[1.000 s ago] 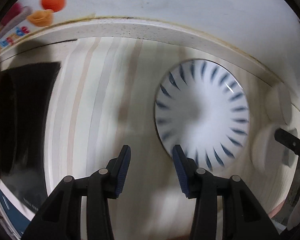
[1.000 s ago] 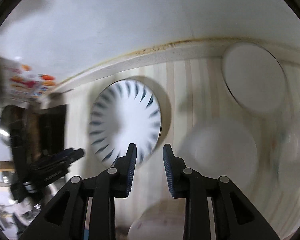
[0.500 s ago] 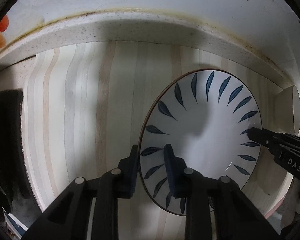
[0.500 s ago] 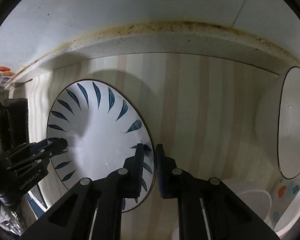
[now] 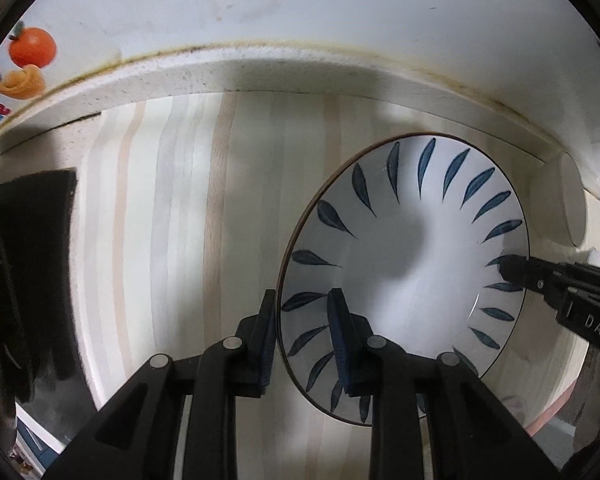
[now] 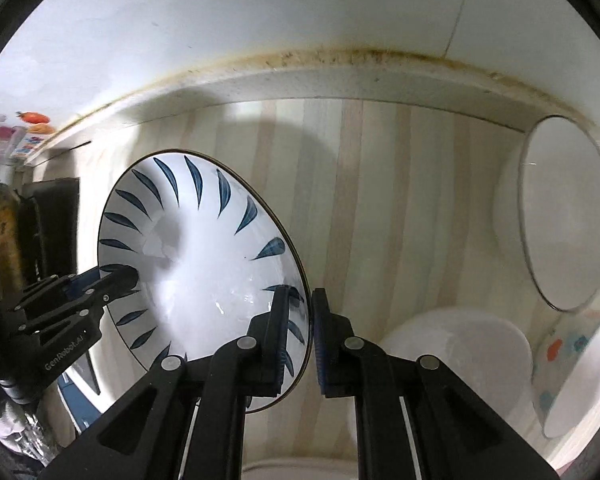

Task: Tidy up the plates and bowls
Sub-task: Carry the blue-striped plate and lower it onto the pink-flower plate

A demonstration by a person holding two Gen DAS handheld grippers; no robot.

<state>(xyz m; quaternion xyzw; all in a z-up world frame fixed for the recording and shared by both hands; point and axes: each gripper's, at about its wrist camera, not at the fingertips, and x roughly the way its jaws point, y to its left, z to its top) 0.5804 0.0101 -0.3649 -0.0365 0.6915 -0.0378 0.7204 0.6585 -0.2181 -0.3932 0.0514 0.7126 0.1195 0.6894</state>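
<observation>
Left claw point(image 5: 302, 326), right claw point(image 6: 300, 326) clamp opposite rims, leaf-pattern plate point(image 5: 404, 272) tilted.

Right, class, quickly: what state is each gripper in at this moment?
Left gripper: shut on the rim of the blue-leaf plate.
Right gripper: shut on the opposite rim of the same plate.

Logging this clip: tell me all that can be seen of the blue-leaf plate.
The plate is round, glossy white, apparently ceramic, with a thin dark rim line and blue leaf strokes radiating around a plain centre. It looks whole and clean, face up over the striped counter. The left gripper is shut on its rim at one side, the right gripper on the opposite rim, each with one finger inside and one outside. Whether its base rests on the counter cannot be told.
</observation>
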